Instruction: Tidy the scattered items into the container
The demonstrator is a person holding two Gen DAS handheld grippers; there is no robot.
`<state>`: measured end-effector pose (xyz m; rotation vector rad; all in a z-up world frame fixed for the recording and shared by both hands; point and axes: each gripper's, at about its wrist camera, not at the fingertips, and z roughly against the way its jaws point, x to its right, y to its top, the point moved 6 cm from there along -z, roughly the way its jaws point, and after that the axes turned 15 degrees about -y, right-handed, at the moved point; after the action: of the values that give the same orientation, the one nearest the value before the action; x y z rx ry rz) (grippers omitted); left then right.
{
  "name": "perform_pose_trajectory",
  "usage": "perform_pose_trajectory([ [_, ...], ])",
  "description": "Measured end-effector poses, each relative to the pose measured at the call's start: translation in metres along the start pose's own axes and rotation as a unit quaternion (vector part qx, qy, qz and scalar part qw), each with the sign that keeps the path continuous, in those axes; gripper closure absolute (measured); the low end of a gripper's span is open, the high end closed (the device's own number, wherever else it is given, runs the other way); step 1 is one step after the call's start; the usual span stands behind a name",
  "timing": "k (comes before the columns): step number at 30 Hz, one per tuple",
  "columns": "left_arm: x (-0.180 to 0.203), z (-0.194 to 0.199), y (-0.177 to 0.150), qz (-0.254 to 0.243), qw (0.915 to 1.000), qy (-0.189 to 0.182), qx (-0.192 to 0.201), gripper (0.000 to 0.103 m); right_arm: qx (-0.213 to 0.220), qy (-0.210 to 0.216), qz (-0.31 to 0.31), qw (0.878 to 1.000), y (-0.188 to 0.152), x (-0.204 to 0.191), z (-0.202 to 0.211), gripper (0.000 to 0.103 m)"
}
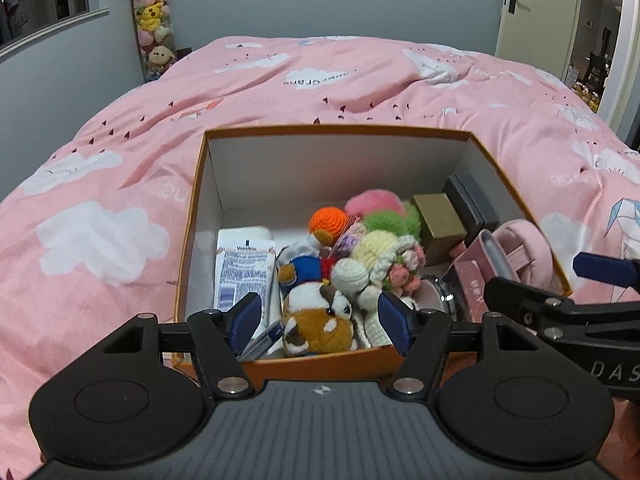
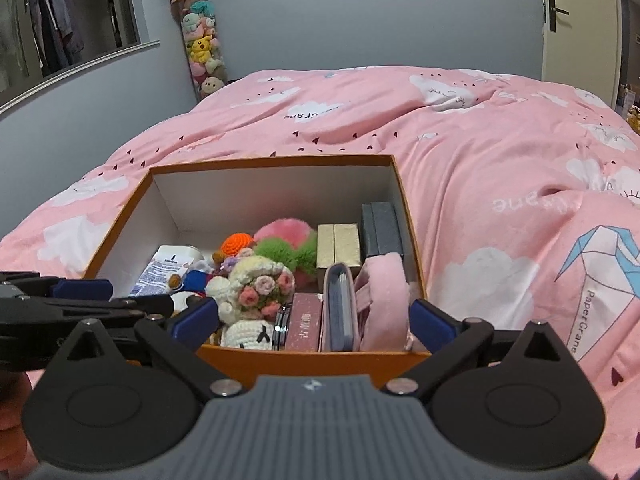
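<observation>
- The orange cardboard box (image 1: 304, 364) sits on the pink cloud-print duvet (image 1: 120, 184); every item in view already lies inside it, none on the bedding around it.
- The left gripper (image 1: 320, 316) hangs over the box's near wall, jaws spread wide and empty, framing the brown-and-white plush (image 1: 320, 320) just below.
- The right gripper (image 2: 312, 320) hovers at the box's near-right corner, jaws at full spread, empty, around the pink case (image 2: 340, 304) and pink fabric item (image 2: 380, 292).
- The lotion tube (image 1: 244, 268) lies with its long axis running away from the near wall.
- I judge the tidying nearly finished.
- The box floor beneath the crochet toys (image 2: 256, 288) is hidden; the round metal-rimmed object stays unclear.
</observation>
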<state>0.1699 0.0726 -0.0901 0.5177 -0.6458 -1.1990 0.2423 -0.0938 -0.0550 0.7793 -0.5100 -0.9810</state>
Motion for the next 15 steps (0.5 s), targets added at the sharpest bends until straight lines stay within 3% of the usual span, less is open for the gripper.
perform_pose_trajectory([
  [4,-0.003,-0.006,-0.006,0.005,1.0000,0.000,-0.005,0.021,0.007,-0.012,0.001,1.000,-0.003,0.000,-0.004,0.001],
  [10,-0.003,-0.012,-0.008,0.003,1.0000,0.006,-0.001,0.017,0.042,-0.071,0.021,0.996,-0.008,0.000,-0.009,0.001],
  [15,-0.011,-0.017,-0.011,0.027,0.9996,0.005,0.004,0.008,0.035,-0.049,0.008,0.998,-0.009,0.002,-0.017,0.001],
])
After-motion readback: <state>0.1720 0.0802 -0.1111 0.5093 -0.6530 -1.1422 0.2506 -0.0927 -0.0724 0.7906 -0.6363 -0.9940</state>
